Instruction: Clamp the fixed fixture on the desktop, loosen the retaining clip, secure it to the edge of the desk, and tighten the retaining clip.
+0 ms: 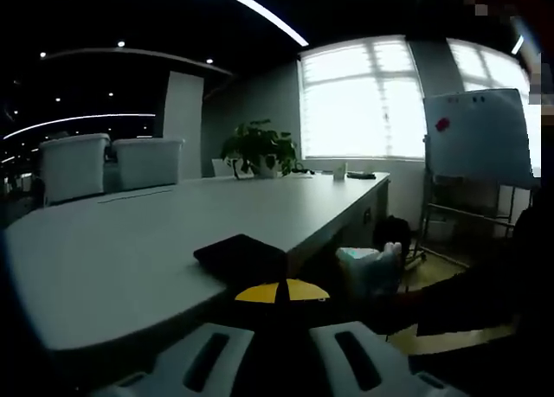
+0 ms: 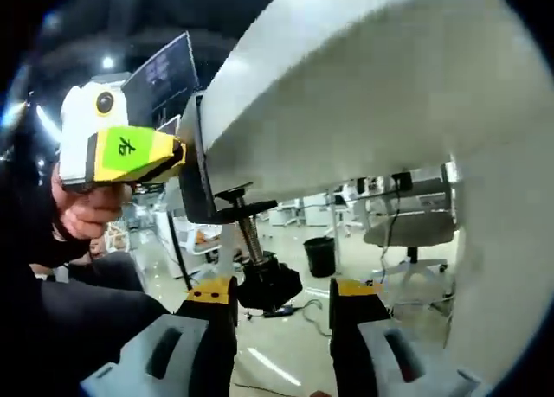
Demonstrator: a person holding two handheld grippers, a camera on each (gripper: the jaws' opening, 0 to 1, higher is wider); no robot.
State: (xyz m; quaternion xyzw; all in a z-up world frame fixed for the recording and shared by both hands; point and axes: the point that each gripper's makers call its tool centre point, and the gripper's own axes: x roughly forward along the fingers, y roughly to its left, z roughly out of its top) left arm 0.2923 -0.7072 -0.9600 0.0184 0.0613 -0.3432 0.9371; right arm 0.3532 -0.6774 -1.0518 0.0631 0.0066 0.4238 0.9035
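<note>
**Clamp hooked on the desk edge, right jaws around its screw knob**

In the left gripper view we look along a long pale desk (image 1: pixel 130 250) toward bright windows (image 1: pixel 363 99). The black top plate of the clamp (image 1: pixel 242 257) lies on the near edge of the desk. The left gripper (image 1: pixel 281 291) sits just behind it, its yellow-tipped jaws close together at that plate; we cannot tell whether they pinch it. A potted plant (image 1: pixel 258 148) stands at the far end, two white chairs (image 1: pixel 108 165) on the left, a whiteboard (image 1: pixel 478 136) on the right.

In the right gripper view we look up at the underside of the desk (image 2: pixel 363 94). The clamp (image 2: pixel 201 159) wraps around the desk edge, and its threaded screw (image 2: pixel 249 234) hangs down to a black knob (image 2: pixel 270 284). The right gripper (image 2: pixel 282 306) has its jaws set apart on either side of the knob, grasping it. At the left, the left gripper (image 2: pixel 117 148) with a green label sits at the clamp's top, held by a hand (image 2: pixel 86 214). An office chair (image 2: pixel 411 228) and a black bin (image 2: pixel 320 257) stand beyond.
</note>
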